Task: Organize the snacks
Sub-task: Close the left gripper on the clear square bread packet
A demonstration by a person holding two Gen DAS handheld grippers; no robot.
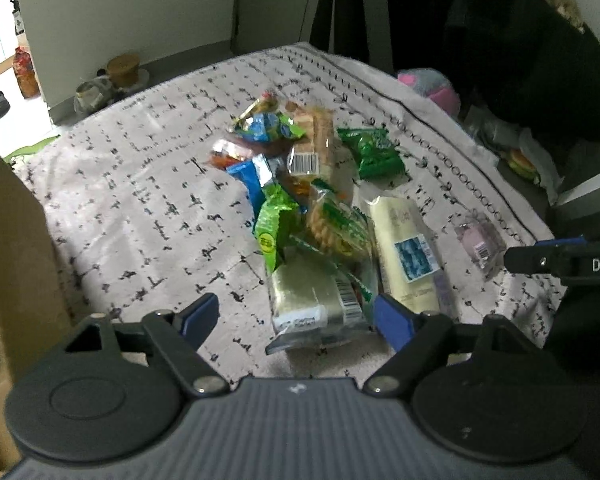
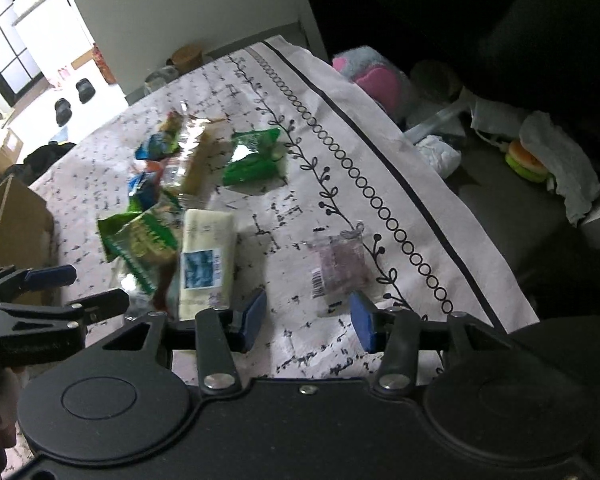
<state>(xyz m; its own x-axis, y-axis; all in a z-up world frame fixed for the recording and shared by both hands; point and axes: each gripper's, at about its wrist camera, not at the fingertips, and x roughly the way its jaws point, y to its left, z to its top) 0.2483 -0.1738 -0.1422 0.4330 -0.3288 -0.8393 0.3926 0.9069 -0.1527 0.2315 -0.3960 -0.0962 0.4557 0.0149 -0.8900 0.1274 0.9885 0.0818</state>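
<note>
A pile of wrapped snacks lies on a white patterned cloth. My left gripper is open and hangs low over the pile's near end. A pale green pack sits between its blue pads, closer to the right one, and neither pad presses on it. A cream pack with a blue label lies just right of it. My right gripper is open, and a clear pinkish packet lies on the cloth just ahead of its fingertips. In the right wrist view the left gripper shows at the left edge.
A cardboard box stands open at the left. Beyond the cloth's bordered right edge lie a pink plush toy, a toy burger and crumpled white paper. Jars stand by the far wall.
</note>
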